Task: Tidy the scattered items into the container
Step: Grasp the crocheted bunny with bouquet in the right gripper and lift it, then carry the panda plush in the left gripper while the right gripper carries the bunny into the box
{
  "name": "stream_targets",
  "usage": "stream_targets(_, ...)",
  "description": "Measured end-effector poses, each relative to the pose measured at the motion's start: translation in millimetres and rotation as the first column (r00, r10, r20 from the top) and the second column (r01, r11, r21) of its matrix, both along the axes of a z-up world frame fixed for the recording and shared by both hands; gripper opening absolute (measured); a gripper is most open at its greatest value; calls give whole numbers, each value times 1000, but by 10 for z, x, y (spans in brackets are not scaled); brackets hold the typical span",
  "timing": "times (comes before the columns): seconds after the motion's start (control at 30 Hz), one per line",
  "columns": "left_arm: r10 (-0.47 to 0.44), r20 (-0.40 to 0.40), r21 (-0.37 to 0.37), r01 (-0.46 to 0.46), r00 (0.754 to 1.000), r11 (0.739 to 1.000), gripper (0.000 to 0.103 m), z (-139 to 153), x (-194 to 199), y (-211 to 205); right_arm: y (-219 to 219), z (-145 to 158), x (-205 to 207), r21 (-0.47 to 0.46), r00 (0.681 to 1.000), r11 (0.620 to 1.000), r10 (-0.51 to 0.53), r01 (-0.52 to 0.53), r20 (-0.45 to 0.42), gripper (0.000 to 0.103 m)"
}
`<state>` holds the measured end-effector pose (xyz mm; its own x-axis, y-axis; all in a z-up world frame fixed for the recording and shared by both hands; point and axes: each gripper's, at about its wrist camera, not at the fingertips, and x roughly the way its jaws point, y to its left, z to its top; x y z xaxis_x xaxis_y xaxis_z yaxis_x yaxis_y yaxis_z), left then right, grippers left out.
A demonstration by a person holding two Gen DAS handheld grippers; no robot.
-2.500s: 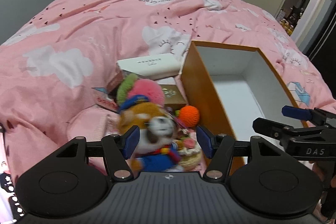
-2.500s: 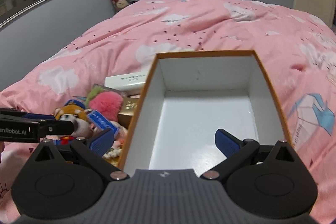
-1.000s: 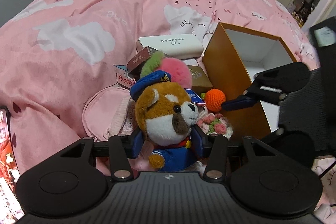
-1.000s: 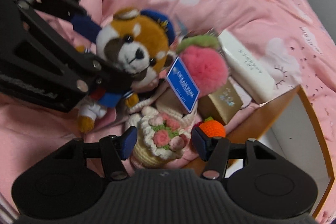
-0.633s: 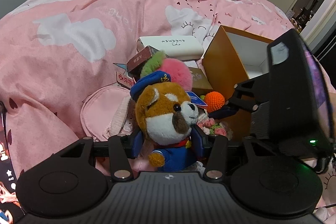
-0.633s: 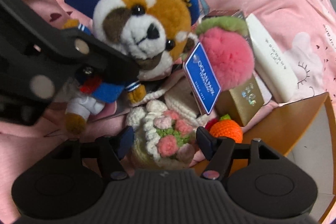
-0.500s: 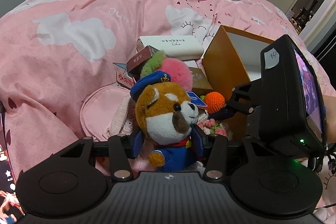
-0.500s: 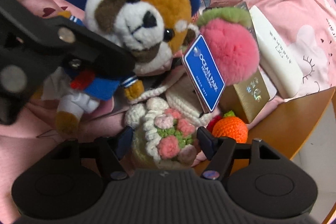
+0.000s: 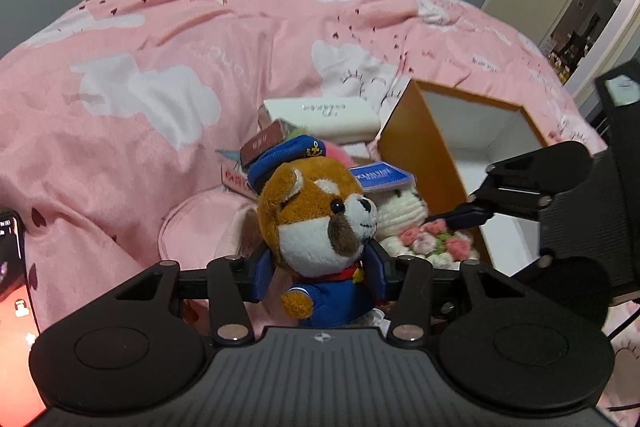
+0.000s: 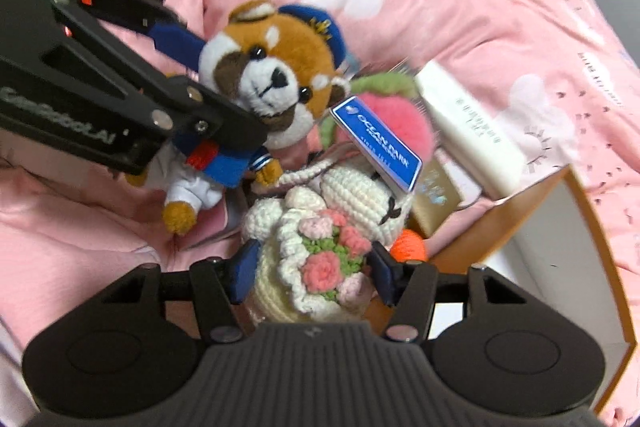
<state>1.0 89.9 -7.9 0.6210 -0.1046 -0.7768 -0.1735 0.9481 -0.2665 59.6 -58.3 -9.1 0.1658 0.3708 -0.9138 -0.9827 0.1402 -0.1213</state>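
My left gripper [image 9: 320, 277] is shut on a plush red panda [image 9: 318, 223] in a blue sailor cap and suit, held above the bed; it also shows in the right wrist view [image 10: 268, 75]. My right gripper [image 10: 314, 277] is shut on a cream crochet doll with a pink flower bouquet [image 10: 324, 263], which also shows in the left wrist view [image 9: 432, 241]. The open box [image 9: 424, 163], orange outside and white inside, sits just right of the pile; its wall shows in the right wrist view [image 10: 516, 211].
On the pink quilt [image 9: 168, 39] beside the box lie a white oblong case [image 10: 468, 131], a pink fluffy ball [image 10: 400, 115], a gold box [image 10: 434, 195], an orange crochet ball [image 10: 408, 247], a blue Ocean Park tag [image 10: 378, 143] and a pink pouch [image 9: 200, 227].
Both grippers have lifted. My right gripper closed on the crochet doll and raised it off the pile; the left keeps hold of the panda, now higher.
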Motion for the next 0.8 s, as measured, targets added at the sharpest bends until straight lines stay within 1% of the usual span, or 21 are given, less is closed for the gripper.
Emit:
stream_targets(0.13, 6, 44, 8, -6, 999, 1000, 54, 139, 2, -23, -175, 242, 38, 87, 998, 995, -59, 58, 7, 61)
stream_targets(0.27, 17, 84, 18, -19, 996, 1000, 53, 276, 11, -45, -255, 516, 111, 173, 993, 978, -118, 112, 24, 61)
stream_targets(0.43, 16, 120, 36, -20, 993, 999, 53, 407, 43, -99, -499, 700, 47, 257, 977, 951, -199, 173, 77, 61)
stream_targets(0.47, 15, 125, 39, -20, 992, 999, 53, 428, 50, -112, -534, 673, 35, 273, 973, 944, -216, 187, 82, 61)
stream_targets(0.53, 10, 134, 46, -16, 991, 999, 53, 463, 68, -140, -570, 750, 86, 295, 964, 932, -249, 212, 93, 61)
stream_targets(0.6, -3, 141, 52, -5, 990, 999, 53, 495, 92, -178, -723, 897, 47, 308, 955, 922, -278, 235, 105, 61)
stream_targets(0.8, -61, 176, 57, 52, 982, 997, 53, 627, 183, -347, -906, 868, 151, 315, 928, 900, -353, 302, 119, 61)
